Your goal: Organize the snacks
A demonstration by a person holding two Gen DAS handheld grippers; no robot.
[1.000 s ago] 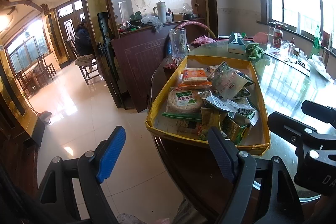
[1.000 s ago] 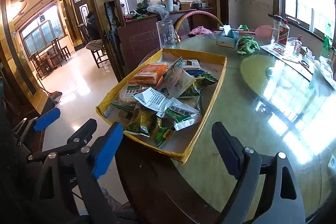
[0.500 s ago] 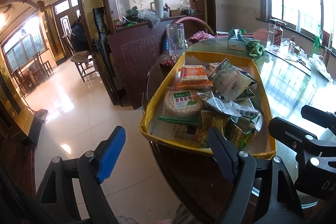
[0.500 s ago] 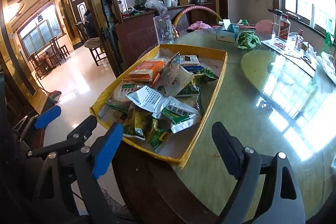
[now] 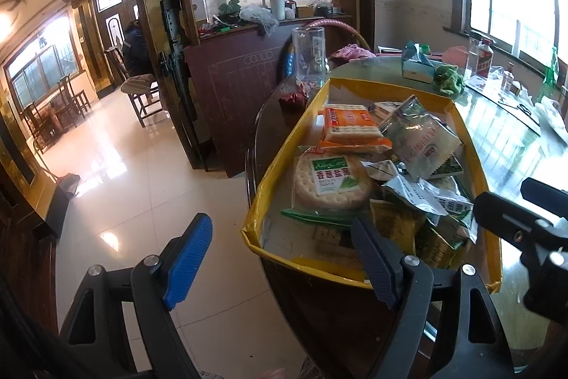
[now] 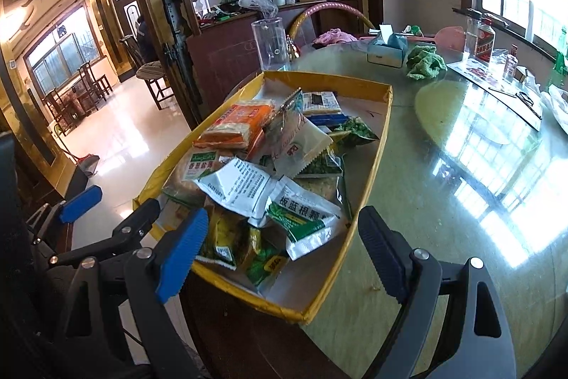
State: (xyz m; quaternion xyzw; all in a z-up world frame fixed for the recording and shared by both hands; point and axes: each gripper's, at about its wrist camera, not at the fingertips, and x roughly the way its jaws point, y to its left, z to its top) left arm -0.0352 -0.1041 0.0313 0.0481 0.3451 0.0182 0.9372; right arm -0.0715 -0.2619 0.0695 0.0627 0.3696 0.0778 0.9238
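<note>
A yellow-rimmed cardboard tray [image 5: 305,116] [image 6: 376,158] sits at the near edge of a round glass-topped table. It holds several snack packets: an orange cracker pack [image 5: 349,126] [image 6: 241,126], a round biscuit pack [image 5: 330,180], white and green sachets [image 6: 301,219] and silver bags [image 5: 422,137]. My left gripper [image 5: 284,258] is open and empty, just short of the tray's near left corner. My right gripper [image 6: 280,251] is open and empty, over the tray's near end.
A clear glass jug [image 5: 309,55] [image 6: 269,41] stands behind the tray. A tissue box [image 6: 387,48], a green cloth [image 6: 424,61] and bottles [image 6: 481,36] stand farther back on the table [image 6: 461,166]. Tiled floor [image 5: 124,166] and chairs lie to the left.
Both grippers have moved forward toward the tray, which now looks larger and closer. Both stay open and empty.
</note>
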